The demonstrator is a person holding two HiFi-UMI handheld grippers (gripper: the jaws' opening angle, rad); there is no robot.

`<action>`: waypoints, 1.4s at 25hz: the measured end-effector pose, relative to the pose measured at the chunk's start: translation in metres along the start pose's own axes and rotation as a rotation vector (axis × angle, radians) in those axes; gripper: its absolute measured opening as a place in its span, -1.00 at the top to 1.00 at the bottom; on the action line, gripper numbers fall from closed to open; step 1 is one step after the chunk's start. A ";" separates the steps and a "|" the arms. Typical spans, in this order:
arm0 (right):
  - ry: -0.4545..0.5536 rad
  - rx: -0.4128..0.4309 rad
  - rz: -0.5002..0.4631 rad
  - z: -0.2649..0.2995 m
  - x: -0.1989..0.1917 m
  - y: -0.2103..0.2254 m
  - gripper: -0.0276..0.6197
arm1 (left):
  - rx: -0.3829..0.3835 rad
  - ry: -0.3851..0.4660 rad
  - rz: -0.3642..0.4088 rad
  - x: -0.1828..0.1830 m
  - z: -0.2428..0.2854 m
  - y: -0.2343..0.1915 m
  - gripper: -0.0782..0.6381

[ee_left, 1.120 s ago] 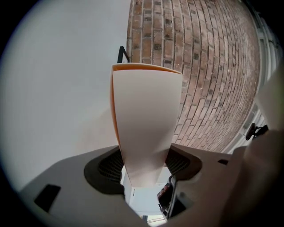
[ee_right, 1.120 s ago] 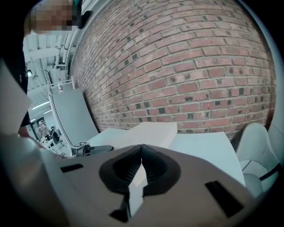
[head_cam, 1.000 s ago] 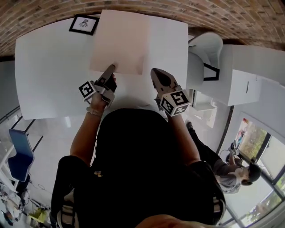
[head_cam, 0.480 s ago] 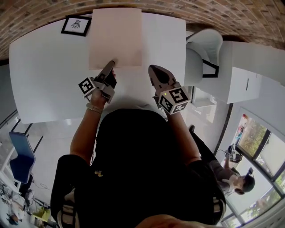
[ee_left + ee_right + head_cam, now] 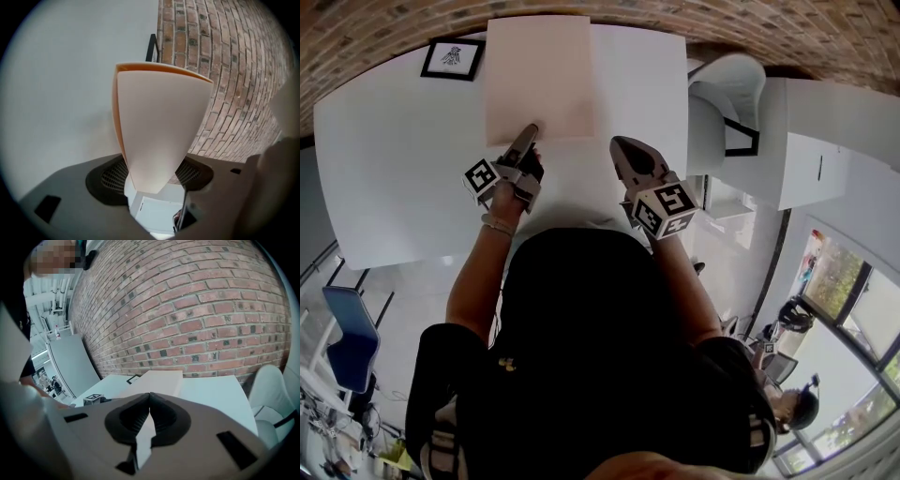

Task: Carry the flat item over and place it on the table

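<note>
What worries me is the hold. My left tool (image 5: 528,141) pinches the sheet (image 5: 539,80) only at its near edge, toward the left corner. Most of the sheet reaches out past the pinch, so it could sag, swing round or slip from the pads if I tilt it or let go unevenly. It also runs up to the far edge of the table (image 5: 394,169), at the top of the frame by the brick wall. Set down as it stands, it might butt the wall or nudge the framed picture (image 5: 452,58) just left of its far corner. My right tool (image 5: 628,155) is pressed together on nothing, to the lower right of the sheet, and gives it no support. The sheet is a pale, pinkish-beige rectangle, plain and matte, its long side running away from me over the upper middle of the table. In the left gripper view an orange layer shows along its edge. I cannot tell whether it rests on the table yet.
</note>
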State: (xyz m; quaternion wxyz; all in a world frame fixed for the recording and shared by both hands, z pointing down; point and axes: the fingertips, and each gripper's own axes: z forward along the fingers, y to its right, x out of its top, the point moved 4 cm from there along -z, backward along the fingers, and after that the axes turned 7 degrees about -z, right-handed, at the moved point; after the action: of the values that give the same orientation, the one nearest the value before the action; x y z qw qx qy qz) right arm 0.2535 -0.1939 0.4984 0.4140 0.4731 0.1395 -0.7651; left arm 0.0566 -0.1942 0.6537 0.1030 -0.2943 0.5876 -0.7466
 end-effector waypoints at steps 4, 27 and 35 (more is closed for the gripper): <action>-0.003 -0.001 -0.001 0.001 0.000 -0.001 0.88 | 0.027 0.015 -0.013 0.002 -0.001 -0.006 -0.03; 0.017 -0.018 -0.006 -0.012 0.008 -0.019 0.88 | 0.171 -0.022 -0.082 -0.009 -0.022 -0.014 -0.04; 0.060 -0.033 -0.005 -0.027 0.015 -0.059 0.88 | 0.131 -0.106 0.107 -0.024 -0.058 0.034 0.72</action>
State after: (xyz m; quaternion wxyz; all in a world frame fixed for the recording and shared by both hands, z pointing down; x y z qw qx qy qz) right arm 0.2215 -0.1490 0.4611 0.4155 0.4883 0.1657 -0.7493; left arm 0.0364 -0.1444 0.6062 0.1927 -0.2943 0.5462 -0.7602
